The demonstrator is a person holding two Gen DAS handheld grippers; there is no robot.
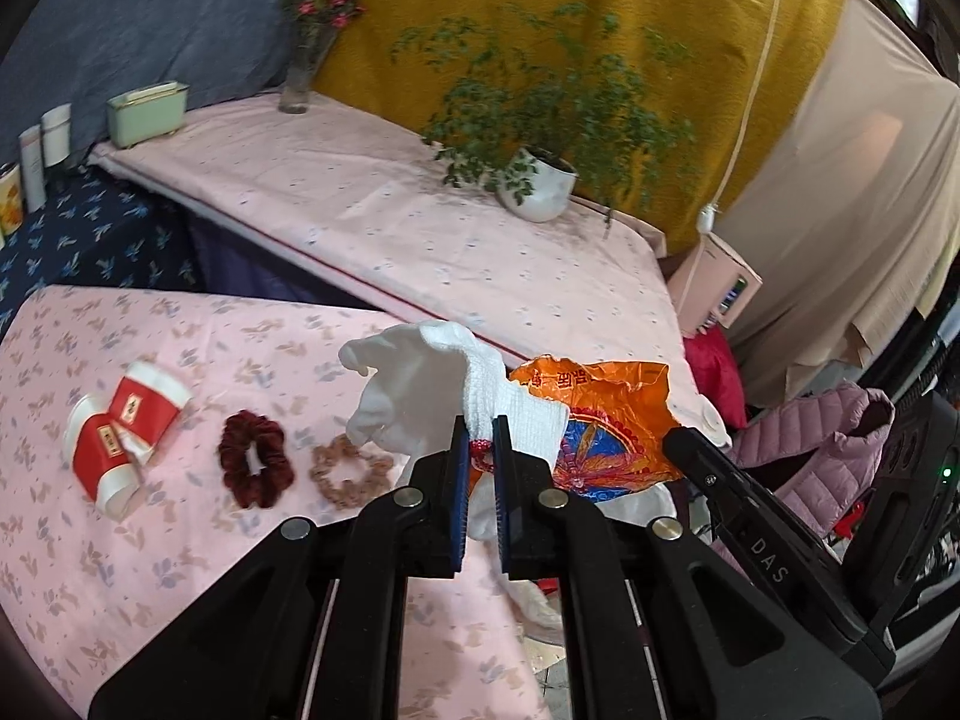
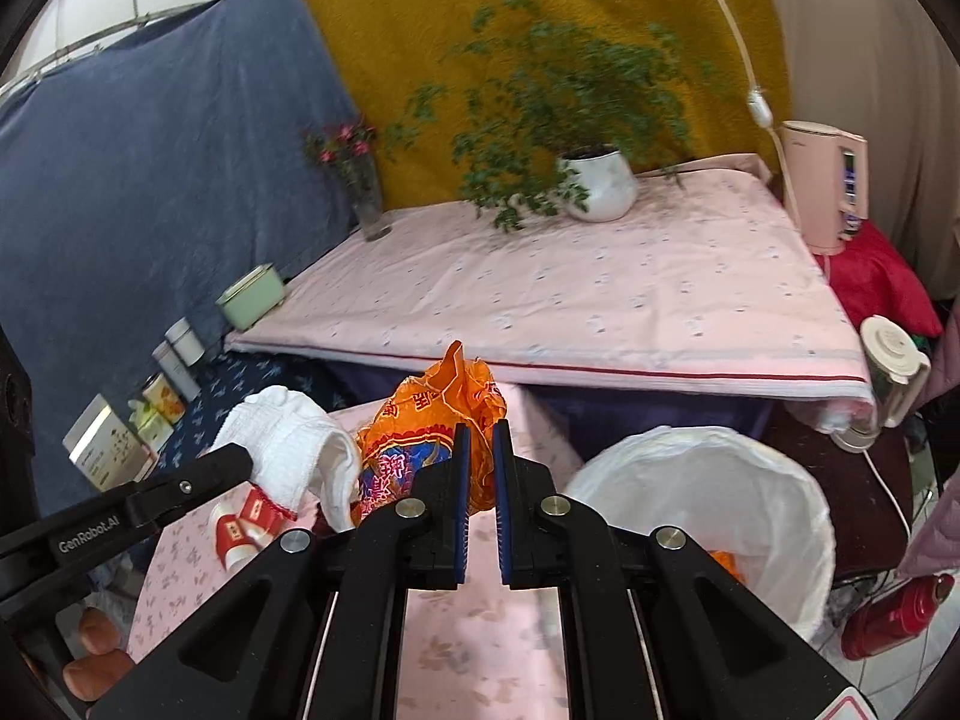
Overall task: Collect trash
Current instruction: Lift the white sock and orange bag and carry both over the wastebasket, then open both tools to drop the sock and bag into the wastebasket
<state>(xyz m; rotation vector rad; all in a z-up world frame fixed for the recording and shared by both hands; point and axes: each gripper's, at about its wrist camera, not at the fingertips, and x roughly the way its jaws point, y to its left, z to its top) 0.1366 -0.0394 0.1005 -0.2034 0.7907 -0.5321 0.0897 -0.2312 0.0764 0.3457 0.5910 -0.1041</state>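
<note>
My left gripper (image 1: 480,426) is shut on a white sock (image 1: 420,390) with a red trim and holds it above the pink floral table (image 1: 180,540). My right gripper (image 2: 480,432) is shut on a crumpled orange snack wrapper (image 2: 432,420), held up beside the sock (image 2: 294,444); the wrapper also shows in the left wrist view (image 1: 600,420). Two crushed red-and-white paper cups (image 1: 120,432) lie on the table's left part. A bin lined with a white bag (image 2: 708,516) stands right of the table, with something orange inside.
A dark red scrunchie (image 1: 255,459) and a beige scrunchie (image 1: 348,471) lie on the table. Behind is a higher pink-covered surface with a potted plant (image 1: 540,180), a flower vase (image 1: 303,60) and a green box (image 1: 147,111). A red flask (image 2: 894,618) stands by the bin.
</note>
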